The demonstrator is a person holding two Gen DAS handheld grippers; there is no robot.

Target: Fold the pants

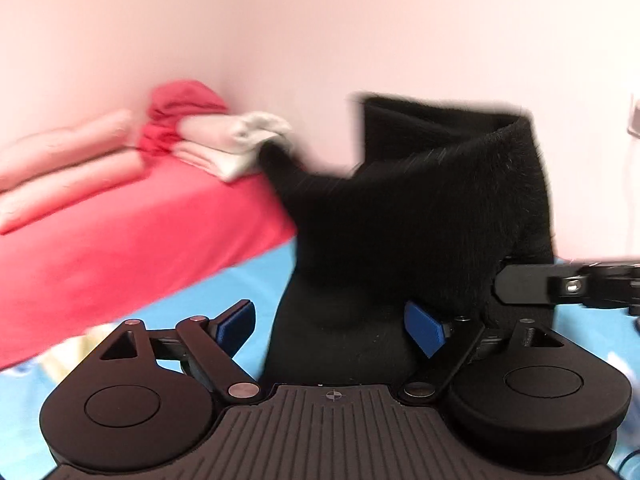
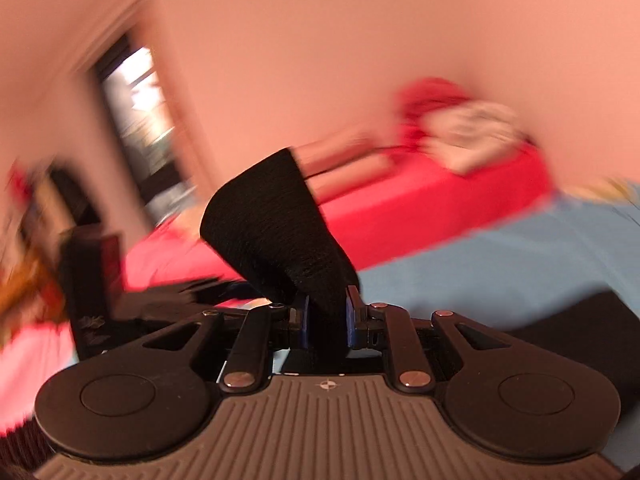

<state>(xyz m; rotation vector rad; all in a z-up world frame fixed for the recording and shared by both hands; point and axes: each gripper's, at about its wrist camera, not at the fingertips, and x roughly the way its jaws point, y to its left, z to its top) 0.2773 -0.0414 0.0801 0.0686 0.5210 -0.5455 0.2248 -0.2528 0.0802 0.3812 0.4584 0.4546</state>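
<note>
Left-wrist view, left to right:
- Folded pale pink fabric [image 1: 68,160], lying along the far edge of a red-covered mattress [image 1: 132,240]; blurred.
- Bunched red cloth [image 1: 180,116], sitting against the pink wall [image 1: 320,32] at the mattress's far corner.
- Folded white and pink pile [image 1: 236,148], resting beside the red cloth, near that corner.
- Light blue sheet [image 1: 256,280], spreading below the mattress edge.
- Left gripper [image 1: 332,326], its blue-padded fingers [image 1: 234,324] standing wide apart, with black fuzzy pants [image 1: 400,232] hanging between them; no pad is visibly pressing the cloth.
- Second black gripper [image 1: 560,284], reaching in from the right edge and touching the pants' raised side.

Right-wrist view, left to right:
- Dark window opening [image 2: 140,120], showing blurred in the pink wall [image 2: 320,40].
- Right gripper [image 2: 326,320], its jaws closing narrowly on a fold of the black pants [image 2: 272,224], which is rising up and leftward from the pads.
- Red mattress [image 2: 400,208], running behind; white bundle [image 2: 472,136] lying at its right far corner.
- Blue sheet [image 2: 480,272], lying to the right.
</note>
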